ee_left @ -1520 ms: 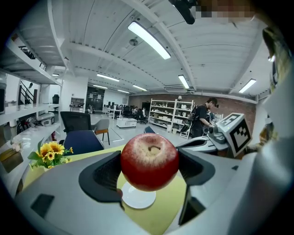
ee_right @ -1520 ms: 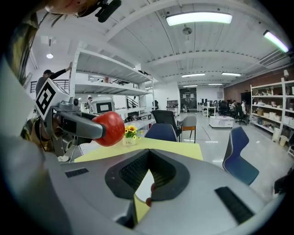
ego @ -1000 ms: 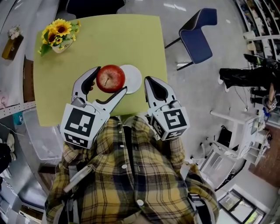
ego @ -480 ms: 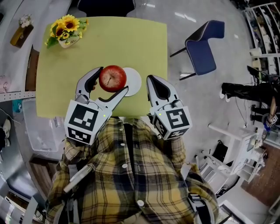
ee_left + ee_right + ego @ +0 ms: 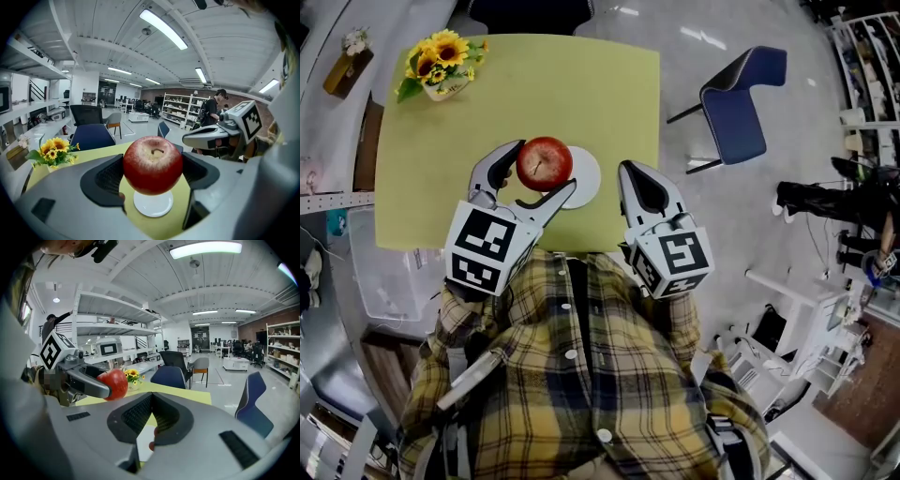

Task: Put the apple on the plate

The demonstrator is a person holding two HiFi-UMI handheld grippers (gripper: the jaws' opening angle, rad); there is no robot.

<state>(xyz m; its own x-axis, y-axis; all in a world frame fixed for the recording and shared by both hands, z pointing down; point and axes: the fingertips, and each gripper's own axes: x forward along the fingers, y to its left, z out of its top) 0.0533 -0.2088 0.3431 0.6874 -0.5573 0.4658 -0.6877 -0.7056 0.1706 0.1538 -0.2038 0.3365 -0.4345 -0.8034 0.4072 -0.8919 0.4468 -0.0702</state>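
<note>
The left hand-held gripper (image 5: pixel 541 169) clamps the apple (image 5: pixel 544 161) across its widest part, stem up, above the near side of the table (image 5: pixel 534 84), at the left edge of the plate (image 5: pixel 587 174). The right hand-held gripper (image 5: pixel 630 172) is closed on nothing, right of the plate. The apple looks firm, fairly heavy and smooth. Being round, it may roll once it is released.
</note>
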